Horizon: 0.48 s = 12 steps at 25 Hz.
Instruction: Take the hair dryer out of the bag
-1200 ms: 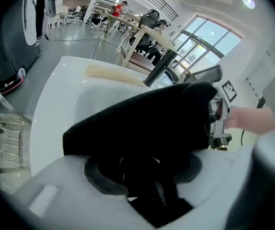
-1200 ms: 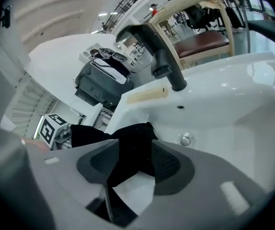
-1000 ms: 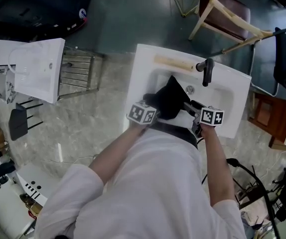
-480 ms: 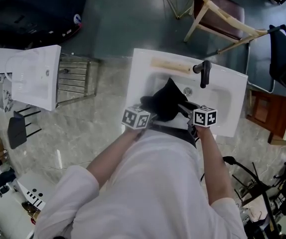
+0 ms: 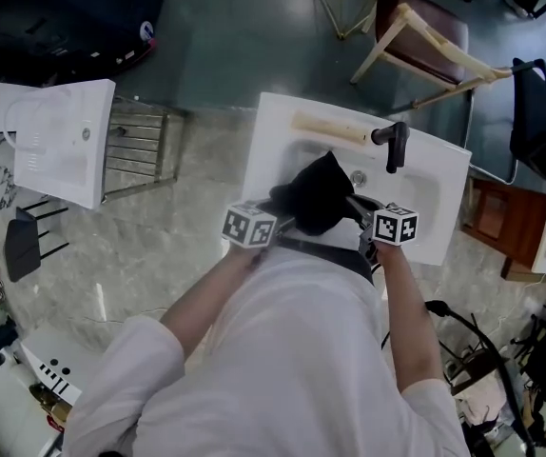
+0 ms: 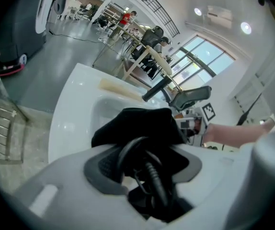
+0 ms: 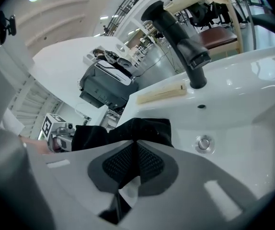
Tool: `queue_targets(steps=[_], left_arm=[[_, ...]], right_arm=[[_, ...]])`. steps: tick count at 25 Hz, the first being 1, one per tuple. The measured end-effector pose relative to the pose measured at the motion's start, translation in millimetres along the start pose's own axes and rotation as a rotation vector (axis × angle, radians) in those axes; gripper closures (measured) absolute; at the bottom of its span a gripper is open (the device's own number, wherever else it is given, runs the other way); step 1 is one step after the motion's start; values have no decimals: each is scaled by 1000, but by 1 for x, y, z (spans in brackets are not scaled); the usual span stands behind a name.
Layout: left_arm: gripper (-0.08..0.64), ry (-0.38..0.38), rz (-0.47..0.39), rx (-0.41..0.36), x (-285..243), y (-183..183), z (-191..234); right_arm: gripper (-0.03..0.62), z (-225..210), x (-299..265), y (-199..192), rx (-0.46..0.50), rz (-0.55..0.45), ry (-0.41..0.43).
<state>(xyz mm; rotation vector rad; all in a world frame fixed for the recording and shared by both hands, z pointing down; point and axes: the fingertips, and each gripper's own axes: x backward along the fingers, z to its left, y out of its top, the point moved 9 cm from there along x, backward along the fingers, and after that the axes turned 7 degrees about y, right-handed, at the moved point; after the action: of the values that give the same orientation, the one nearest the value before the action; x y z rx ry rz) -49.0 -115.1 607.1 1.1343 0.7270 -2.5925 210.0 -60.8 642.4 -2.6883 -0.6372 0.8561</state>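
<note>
A black bag (image 5: 316,193) lies in the white sink basin (image 5: 273,131). In the left gripper view, my left gripper (image 6: 144,171) holds its jaws wide around a black body with a looped cord (image 6: 152,181), the hair dryer, at the bag's (image 6: 137,123) mouth. My left gripper (image 5: 287,222) sits at the bag's near left side. My right gripper (image 5: 354,206) is at the bag's right. In the right gripper view its pads (image 7: 149,164) meet, and my right gripper (image 7: 136,150) pinches the bag's (image 7: 128,131) edge.
A black faucet (image 5: 394,146) and a beige bar (image 5: 328,127) sit at the basin's far rim, and the drain (image 7: 203,143) lies right of the bag. A wooden chair (image 5: 425,36), a black chair (image 5: 539,122), a second basin (image 5: 54,131) and a metal rack (image 5: 145,146) surround it.
My left gripper has drawn left and back from the bag. The right gripper has stayed by the bag's right side.
</note>
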Motion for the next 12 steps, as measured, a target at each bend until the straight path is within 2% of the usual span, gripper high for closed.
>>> queue_targets(steps=[5, 12], left_arm=[[337, -40, -29, 20, 21, -8, 6], [337, -54, -107, 77, 51, -19, 5]], right_arm=[[572, -9, 8, 10, -22, -26, -39], [574, -22, 13, 12, -4, 19, -63]])
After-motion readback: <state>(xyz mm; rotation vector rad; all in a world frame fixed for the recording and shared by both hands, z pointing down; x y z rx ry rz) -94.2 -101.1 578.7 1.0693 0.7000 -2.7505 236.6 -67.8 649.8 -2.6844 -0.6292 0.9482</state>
